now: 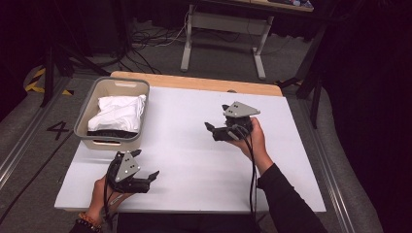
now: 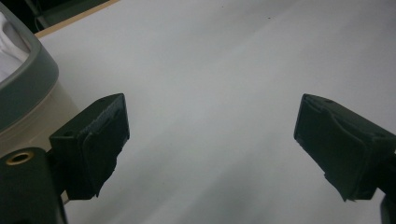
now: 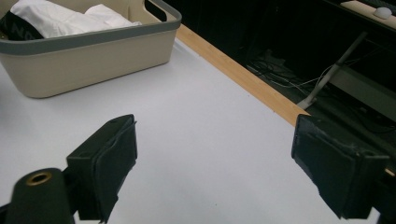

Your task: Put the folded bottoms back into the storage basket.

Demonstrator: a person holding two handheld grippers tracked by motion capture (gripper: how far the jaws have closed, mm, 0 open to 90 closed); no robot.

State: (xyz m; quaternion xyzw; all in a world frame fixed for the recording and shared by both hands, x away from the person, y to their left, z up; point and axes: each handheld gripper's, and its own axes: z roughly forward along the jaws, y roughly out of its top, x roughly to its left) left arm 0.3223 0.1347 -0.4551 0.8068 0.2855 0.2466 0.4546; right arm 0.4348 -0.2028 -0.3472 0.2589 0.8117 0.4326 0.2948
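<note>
A beige basket with a grey rim (image 1: 90,104) stands at the table's left, and folded white cloth (image 1: 119,112) with a black band lies in it. My left gripper (image 1: 145,164) hovers near the front left edge, just in front of the basket, jaws wide apart and holding nothing. In the left gripper view the basket's corner (image 2: 28,88) sits at the left, beside my open left gripper (image 2: 210,140). My right gripper (image 1: 217,116) is held over the table's middle right, open and empty. The right gripper view looks past my right gripper (image 3: 215,168) toward the basket (image 3: 88,56) and its white cloth (image 3: 60,18).
The white tabletop (image 1: 194,160) has a wooden strip (image 1: 204,83) along its far edge. Beyond it stand a desk frame (image 1: 223,29) and cables on the floor. A dark curtain closes off the right side.
</note>
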